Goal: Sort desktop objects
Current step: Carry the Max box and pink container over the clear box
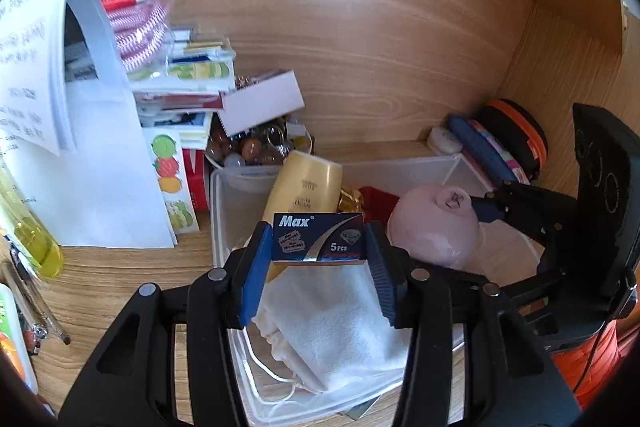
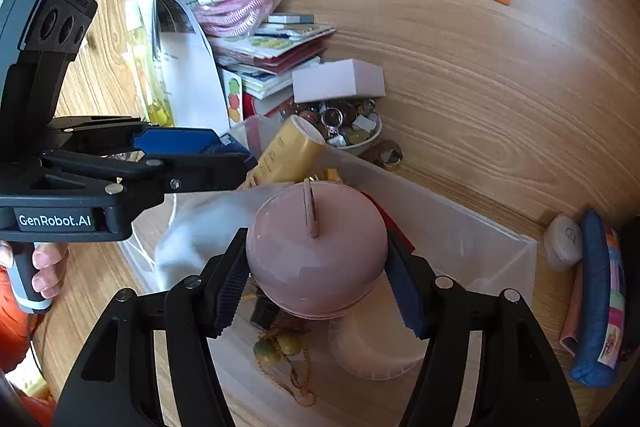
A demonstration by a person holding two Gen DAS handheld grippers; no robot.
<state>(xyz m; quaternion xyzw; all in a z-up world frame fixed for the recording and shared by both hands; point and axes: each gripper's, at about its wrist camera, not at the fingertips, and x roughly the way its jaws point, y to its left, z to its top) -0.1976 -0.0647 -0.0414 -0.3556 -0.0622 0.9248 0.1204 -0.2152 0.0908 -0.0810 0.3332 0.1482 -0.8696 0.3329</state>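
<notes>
— What are the jaws of the left gripper [image 1: 318, 259] doing?

— Clamped on a small blue razor-blade box [image 1: 318, 238], one pad on each short side, held above the clear plastic bin [image 1: 218, 223].

— And the right gripper [image 2: 316, 275]?

— Its jaws are closed around a pink round object [image 2: 316, 247] with a short stem on top (what it is, I cannot tell), also over the bin.

— What lies in the bin?

— A white cloth pouch [image 1: 336, 323] with a drawstring under the blade box, a yellow tube [image 1: 306, 187] leaning on the bin's far wall, and a white round lid [image 2: 376, 347] and a beaded string [image 2: 280, 351] below the pink object.

— Around the bin?

— Behind it a bowl of keyrings and trinkets [image 2: 344, 125] with a white box [image 2: 340, 79] on top. Left of it, on the wooden worktop [image 1: 380, 67], stacked papers and booklets [image 1: 180, 95]. Right of it, a blue pencil case [image 2: 596, 299].

— Anyone visible?

— A hand [image 2: 44, 267] gripping the left gripper's handle.
</notes>
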